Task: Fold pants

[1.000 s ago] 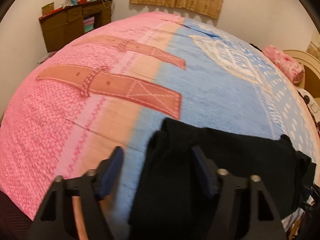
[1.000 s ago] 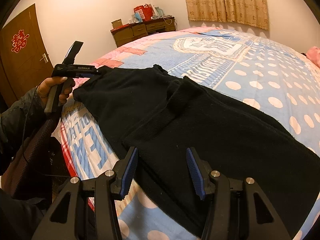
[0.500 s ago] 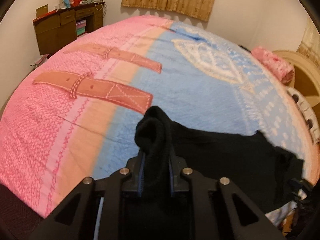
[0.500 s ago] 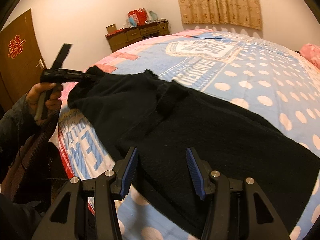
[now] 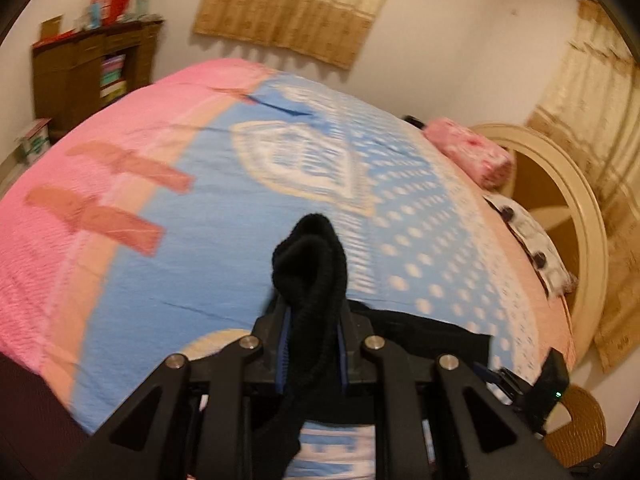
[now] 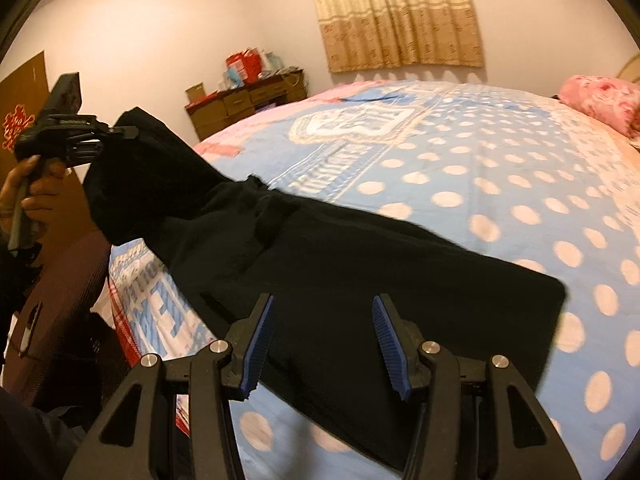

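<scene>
Two grippers are at work over the bed [image 6: 500,184], and you hold one in each hand. Your left gripper [image 5: 311,344] has its fingers pinched tight on a bunched fold of the black pants [image 6: 328,264], the knit fabric bulging out past the blue pads. Seen from the right wrist, that end of the pants is raised clear of the bed at its near left corner, hanging from the left gripper in your left hand [image 6: 34,188], while the rest of the garment slopes down and lies flat across the near edge of the bed, on the blue, polka-dotted part of the cover. Your right gripper [image 6: 322,344] hovers over that flat part near the bed's edge, its fingers about half spread with nothing pressed between the pads; the cloth lies below them, and whether they touch it you cannot tell. At the bed's far right end sits a pink pillow [image 6: 604,100]. Beyond the bed's far left side stands a brown dresser [image 6: 244,100], and a beige curtain [image 6: 400,16] hangs on the wall behind the bed.
</scene>
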Demonstrator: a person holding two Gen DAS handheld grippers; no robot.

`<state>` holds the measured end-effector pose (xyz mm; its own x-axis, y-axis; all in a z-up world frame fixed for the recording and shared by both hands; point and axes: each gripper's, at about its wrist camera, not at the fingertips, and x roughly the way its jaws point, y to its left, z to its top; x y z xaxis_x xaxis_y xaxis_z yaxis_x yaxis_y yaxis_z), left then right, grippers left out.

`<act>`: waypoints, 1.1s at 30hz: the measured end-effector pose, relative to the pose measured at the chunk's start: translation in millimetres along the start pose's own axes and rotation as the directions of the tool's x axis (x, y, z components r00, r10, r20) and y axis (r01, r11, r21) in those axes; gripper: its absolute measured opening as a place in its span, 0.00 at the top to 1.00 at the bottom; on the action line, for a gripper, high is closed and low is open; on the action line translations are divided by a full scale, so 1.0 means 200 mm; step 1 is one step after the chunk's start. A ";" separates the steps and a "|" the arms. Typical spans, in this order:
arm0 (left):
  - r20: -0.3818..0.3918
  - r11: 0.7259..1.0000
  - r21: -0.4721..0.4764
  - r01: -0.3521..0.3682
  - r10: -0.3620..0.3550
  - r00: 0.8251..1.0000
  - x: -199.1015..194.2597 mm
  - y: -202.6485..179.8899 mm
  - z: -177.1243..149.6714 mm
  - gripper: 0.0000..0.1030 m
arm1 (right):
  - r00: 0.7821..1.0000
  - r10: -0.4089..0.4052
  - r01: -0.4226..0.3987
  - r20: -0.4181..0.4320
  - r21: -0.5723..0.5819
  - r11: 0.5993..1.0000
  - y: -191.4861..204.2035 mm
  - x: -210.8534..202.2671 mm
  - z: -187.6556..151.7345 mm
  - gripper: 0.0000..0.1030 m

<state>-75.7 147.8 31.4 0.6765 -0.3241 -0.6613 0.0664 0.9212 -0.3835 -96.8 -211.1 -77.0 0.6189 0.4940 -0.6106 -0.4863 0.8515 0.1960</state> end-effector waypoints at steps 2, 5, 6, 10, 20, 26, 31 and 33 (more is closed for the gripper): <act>-0.023 0.999 0.027 0.038 -0.037 0.999 0.04 -0.16 -0.01 0.82 | 1.000 -0.015 0.015 0.016 0.019 1.000 -0.04 -0.05 -0.02 0.50; -0.051 0.994 0.065 0.086 -0.082 0.995 0.10 -0.38 0.00 0.82 | 0.998 -0.043 0.040 0.037 0.059 0.997 -0.12 -0.11 -0.05 0.50; -0.060 0.992 0.072 0.099 -0.095 0.994 0.12 -0.43 0.00 0.82 | 0.998 -0.052 0.048 0.042 0.076 0.996 -0.15 -0.14 -0.07 0.50; -0.120 0.982 0.117 0.151 -0.138 0.983 0.25 -0.68 -0.04 0.82 | 0.994 -0.092 0.082 0.061 0.158 0.984 -0.29 -0.22 -0.15 0.50; -0.249 0.963 0.226 0.144 -0.085 0.965 0.69 -1.06 -0.32 0.82 | 0.984 -0.164 0.134 0.068 0.321 0.938 -0.52 -0.31 -0.28 0.50; -0.289 0.945 0.282 0.165 -0.080 0.954 0.83 -1.22 -0.46 0.82 | 0.981 -0.180 0.146 0.065 0.358 0.922 -0.59 -0.31 -0.32 0.50; -0.281 0.937 0.320 0.141 -0.048 0.958 0.95 -1.31 -0.53 0.77 | 0.981 -0.185 0.151 0.061 0.365 0.919 -0.61 -0.30 -0.33 0.50; -0.286 0.939 0.313 0.145 -0.053 0.957 0.97 -1.32 -0.53 0.67 | 0.980 -0.191 0.158 0.060 0.360 0.919 -0.60 -0.31 -0.33 0.50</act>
<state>-40.3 -181.1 -64.7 0.4343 -0.4201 -0.7968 0.3897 0.8851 -0.2543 -116.4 -355.8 -113.7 0.7363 0.3315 -0.5898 -0.1272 0.9240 0.3606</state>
